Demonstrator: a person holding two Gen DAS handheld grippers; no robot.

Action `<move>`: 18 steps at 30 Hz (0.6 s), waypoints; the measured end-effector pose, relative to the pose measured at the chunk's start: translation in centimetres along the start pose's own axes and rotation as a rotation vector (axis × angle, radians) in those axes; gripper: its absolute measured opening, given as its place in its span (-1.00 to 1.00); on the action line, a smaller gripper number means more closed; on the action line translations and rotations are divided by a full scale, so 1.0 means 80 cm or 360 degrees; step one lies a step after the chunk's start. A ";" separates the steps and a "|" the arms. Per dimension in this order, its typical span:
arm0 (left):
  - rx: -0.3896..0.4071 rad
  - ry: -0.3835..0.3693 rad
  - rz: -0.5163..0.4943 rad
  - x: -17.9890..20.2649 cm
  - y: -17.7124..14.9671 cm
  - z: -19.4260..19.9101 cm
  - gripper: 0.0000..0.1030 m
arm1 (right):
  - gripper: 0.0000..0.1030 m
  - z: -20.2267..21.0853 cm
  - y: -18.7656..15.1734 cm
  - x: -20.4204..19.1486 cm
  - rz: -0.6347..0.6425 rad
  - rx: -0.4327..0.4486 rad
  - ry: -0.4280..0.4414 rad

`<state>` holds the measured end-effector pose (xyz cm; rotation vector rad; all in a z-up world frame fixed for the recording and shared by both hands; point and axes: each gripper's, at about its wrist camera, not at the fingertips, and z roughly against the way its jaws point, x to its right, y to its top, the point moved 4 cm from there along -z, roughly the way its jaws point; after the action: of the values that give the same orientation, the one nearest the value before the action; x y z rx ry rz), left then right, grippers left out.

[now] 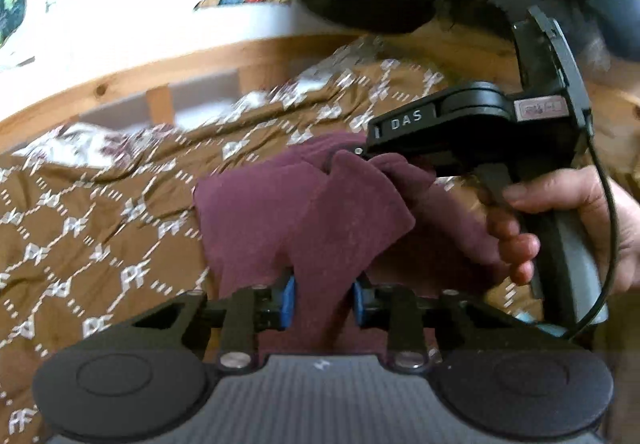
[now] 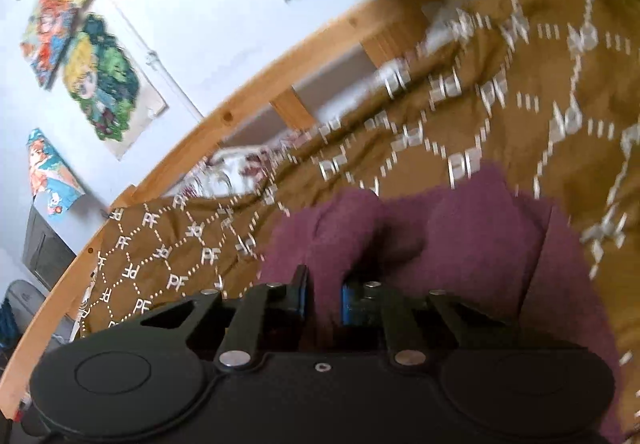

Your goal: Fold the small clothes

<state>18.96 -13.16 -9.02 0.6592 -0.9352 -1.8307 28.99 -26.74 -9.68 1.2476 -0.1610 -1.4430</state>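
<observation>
My left gripper is matte black with blue pads, silver screws, two round black discs and a ribbed grey plate. My right gripper matches it, but its plate is smooth black. Seen from the left, its side reads "DAS"; a thin black cable loops past its handle.

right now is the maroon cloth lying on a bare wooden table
No, the maroon cloth lies on a brown patterned bedspread, with a wooden bed frame behind it.

Maroon cloth between left tongs
</observation>
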 end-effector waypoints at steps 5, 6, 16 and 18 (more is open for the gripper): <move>0.0084 -0.0105 -0.0058 0.035 0.009 -0.004 -0.42 | -0.69 0.045 0.016 -0.006 0.0178 0.0157 -0.0100; 0.0081 -0.0123 -0.0072 0.043 0.009 -0.008 -0.42 | -0.69 0.053 0.016 -0.003 0.0201 0.0168 -0.0135; 0.0015 -0.0242 -0.0104 0.067 -0.009 -0.021 0.05 | -0.66 0.071 -0.005 0.041 0.0156 0.0007 -0.0491; 0.0022 -0.0275 -0.0027 0.059 -0.008 -0.017 0.25 | -0.49 0.069 -0.010 0.044 0.0166 -0.0009 -0.0555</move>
<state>17.71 -17.74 -10.49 0.5244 -1.0584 -1.9209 25.25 -32.18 -9.95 0.9595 -0.4504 -1.5583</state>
